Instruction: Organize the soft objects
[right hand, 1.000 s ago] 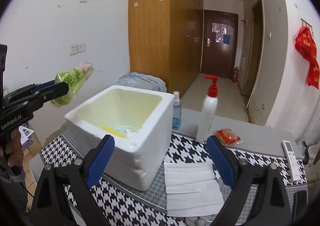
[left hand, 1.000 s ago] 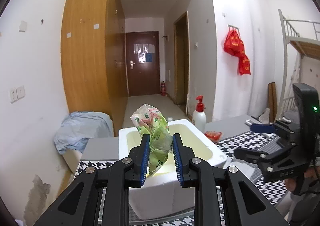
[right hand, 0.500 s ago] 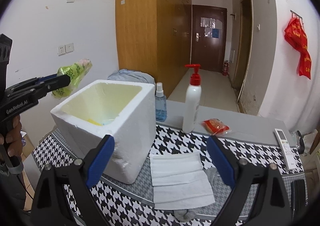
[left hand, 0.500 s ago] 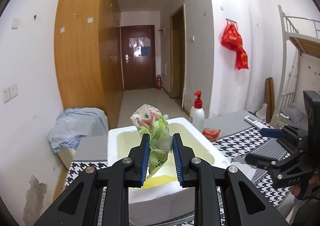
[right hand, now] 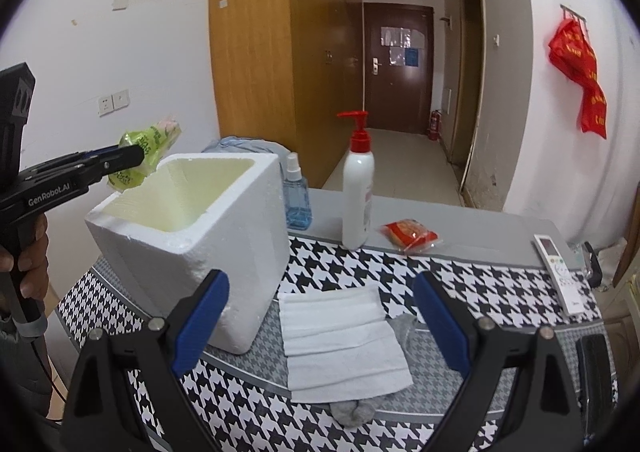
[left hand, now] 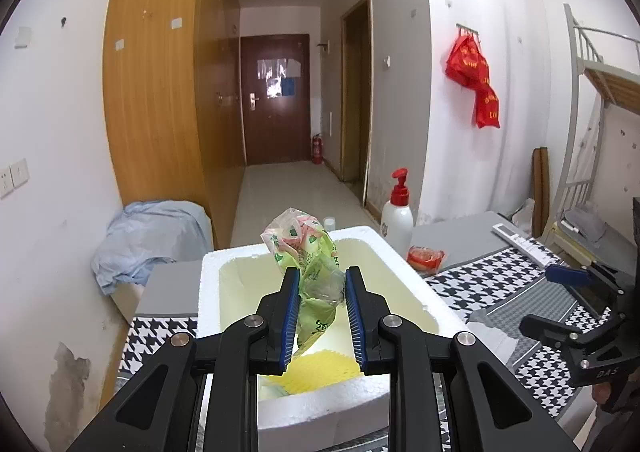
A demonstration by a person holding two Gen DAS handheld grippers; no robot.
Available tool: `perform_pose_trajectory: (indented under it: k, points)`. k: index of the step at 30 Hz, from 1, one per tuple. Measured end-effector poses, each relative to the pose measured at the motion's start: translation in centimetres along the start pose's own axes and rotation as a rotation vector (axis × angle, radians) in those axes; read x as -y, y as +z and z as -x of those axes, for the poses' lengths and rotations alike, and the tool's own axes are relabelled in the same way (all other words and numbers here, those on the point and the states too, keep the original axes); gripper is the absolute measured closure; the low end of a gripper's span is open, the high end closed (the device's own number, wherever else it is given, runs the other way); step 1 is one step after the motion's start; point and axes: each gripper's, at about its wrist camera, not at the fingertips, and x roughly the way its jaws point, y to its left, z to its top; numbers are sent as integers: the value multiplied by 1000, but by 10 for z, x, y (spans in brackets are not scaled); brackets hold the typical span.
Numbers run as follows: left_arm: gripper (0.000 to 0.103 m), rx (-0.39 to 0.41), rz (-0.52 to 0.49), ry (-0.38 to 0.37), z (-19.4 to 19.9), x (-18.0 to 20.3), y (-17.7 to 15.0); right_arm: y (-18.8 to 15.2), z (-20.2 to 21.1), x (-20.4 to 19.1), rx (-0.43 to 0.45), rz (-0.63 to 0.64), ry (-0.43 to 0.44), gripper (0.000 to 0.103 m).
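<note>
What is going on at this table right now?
A person holds a gripper in each hand. The left gripper is shut on a green packet, held above the open foam box, not yet dropped in. The right gripper is open and empty, above a white cloth on the checked table. A red packet, a pump bottle and a spray bottle stand behind.

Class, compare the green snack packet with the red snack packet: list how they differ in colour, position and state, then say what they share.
The green snack packet is clamped in the left gripper above the open foam box; the red snack packet lies untouched on the grey tabletop. The green one stands upright and crumpled; the red one lies flat. Both are small, soft plastic packets.
</note>
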Motion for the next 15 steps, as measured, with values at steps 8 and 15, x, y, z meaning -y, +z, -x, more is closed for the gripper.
perform_pose_trajectory:
  k: [8,15]
  points:
    - [31,-31,6,56,-19,1,1,-8,3,8,-6,-10,-21,7]
    - [1,37,2,75,-4,6,2,-10,4,15,-5,-28,-21,7]
